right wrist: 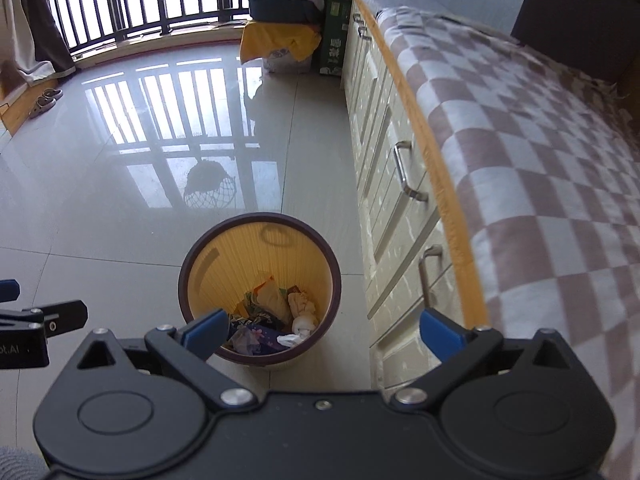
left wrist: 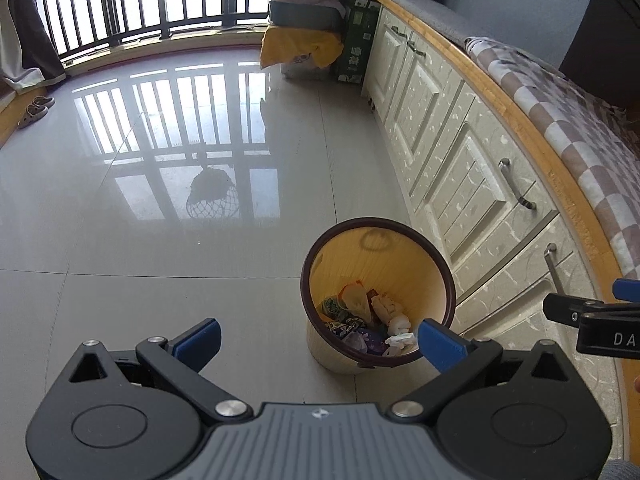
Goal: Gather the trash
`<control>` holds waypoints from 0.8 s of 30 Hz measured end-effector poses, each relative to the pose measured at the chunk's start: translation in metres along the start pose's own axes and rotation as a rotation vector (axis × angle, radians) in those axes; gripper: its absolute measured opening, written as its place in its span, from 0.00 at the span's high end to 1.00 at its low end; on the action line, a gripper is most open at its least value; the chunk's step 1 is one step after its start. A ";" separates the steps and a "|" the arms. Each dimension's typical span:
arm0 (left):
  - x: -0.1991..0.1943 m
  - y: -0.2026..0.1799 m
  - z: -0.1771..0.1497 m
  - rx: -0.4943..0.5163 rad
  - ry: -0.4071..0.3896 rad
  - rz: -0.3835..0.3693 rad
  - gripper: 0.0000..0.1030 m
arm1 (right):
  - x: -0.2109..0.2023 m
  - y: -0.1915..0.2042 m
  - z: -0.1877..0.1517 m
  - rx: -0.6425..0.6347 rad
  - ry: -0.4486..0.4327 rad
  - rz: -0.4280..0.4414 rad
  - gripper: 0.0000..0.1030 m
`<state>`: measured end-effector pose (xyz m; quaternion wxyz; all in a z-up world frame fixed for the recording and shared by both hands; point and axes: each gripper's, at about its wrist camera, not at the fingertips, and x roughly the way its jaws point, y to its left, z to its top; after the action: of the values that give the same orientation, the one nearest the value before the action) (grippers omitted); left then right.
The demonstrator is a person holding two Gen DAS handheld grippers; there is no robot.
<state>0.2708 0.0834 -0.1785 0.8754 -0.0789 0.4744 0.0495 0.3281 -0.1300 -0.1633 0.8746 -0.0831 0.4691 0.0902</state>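
Both my grippers hang above the waste bin (right wrist: 259,288), left gripper (left wrist: 318,338) and right gripper (right wrist: 323,334) spread wide, nothing held. The trash (right wrist: 276,316) sits in the bin's bottom, beside the cabinet (right wrist: 384,200), so the drop looks done.

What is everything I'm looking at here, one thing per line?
Bin: one, yellow, dark rim, on floor beside cabinets.
Trash: several crumpled wrappers and papers, mixed colours, inside bin.
Cabinets: one row, cream, metal handles, along right.
Blanket: one, brown-white check, atop cabinets.
Sandals: one pair, tan, far left floor.
Railing: one, black, at window.
Yellow cloth: one, far end, draped under a dark tray.
Left gripper: one, black, blue pads, open, empty.
Right gripper: same, open, empty.
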 end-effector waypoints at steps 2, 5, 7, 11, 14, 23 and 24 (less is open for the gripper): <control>-0.012 -0.002 -0.002 0.002 -0.011 0.000 0.00 | -0.012 -0.003 -0.003 -0.006 -0.012 -0.004 0.00; -0.030 -0.006 -0.006 0.006 -0.030 0.000 0.00 | -0.029 -0.007 -0.009 -0.008 -0.033 -0.007 0.00; -0.041 -0.008 -0.010 0.008 -0.044 -0.004 0.00 | -0.039 -0.011 -0.015 -0.004 -0.049 -0.005 0.00; -0.062 -0.013 -0.019 0.016 -0.070 -0.011 0.00 | -0.063 -0.019 -0.026 0.001 -0.082 -0.004 0.00; -0.077 -0.014 -0.028 0.017 -0.095 -0.020 0.00 | -0.080 -0.023 -0.035 0.001 -0.105 -0.001 0.00; -0.110 -0.025 -0.052 0.021 -0.179 -0.034 0.00 | -0.121 -0.034 -0.065 0.013 -0.180 0.011 0.00; -0.112 -0.026 -0.055 0.018 -0.183 -0.038 0.00 | -0.125 -0.034 -0.068 0.009 -0.192 0.010 0.00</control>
<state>0.1690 0.0463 -0.1115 0.9165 -0.0749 0.3913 0.0358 0.2135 -0.1890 -0.0940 0.9153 -0.0678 0.3841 0.1001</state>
